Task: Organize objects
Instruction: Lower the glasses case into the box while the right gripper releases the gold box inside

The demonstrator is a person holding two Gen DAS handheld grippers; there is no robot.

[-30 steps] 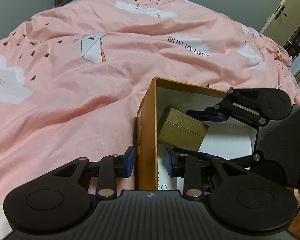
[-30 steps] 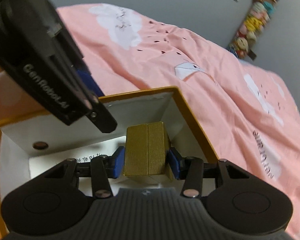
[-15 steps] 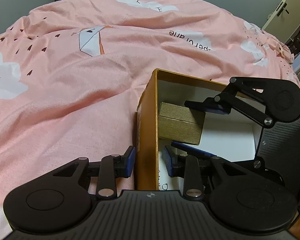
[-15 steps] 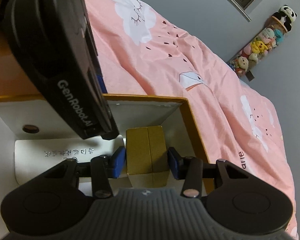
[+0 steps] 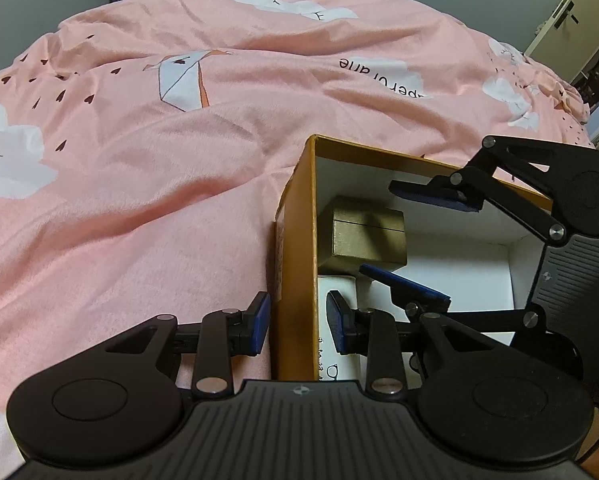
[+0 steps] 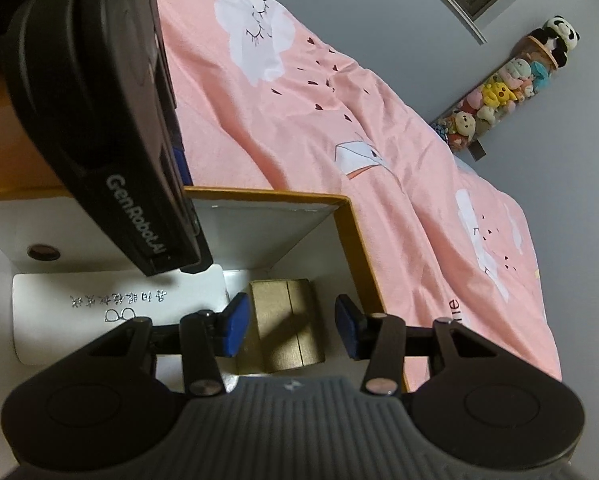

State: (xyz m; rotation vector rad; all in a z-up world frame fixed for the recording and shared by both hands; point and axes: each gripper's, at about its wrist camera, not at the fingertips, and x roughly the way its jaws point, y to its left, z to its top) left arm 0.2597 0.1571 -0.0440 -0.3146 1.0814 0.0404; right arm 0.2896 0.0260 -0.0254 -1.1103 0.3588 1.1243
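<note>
Inside the orange box [image 5: 295, 248], the gold case [image 6: 285, 324] sits on the white floor in the corner beside the white pouch [image 6: 119, 308]. It lies straight ahead of the right gripper [image 6: 289, 330], between its blue pads, which stand apart from the case's sides with a gap showing on the right. The case's seam runs along the gripper's line of reach. The left gripper [image 5: 297, 326] straddles the box's near wall, one pad outside and one inside, closed on it and steadying it. The right hand is the nearer to the case, so it would likely withdraw upward, clear of the walls.
</note>
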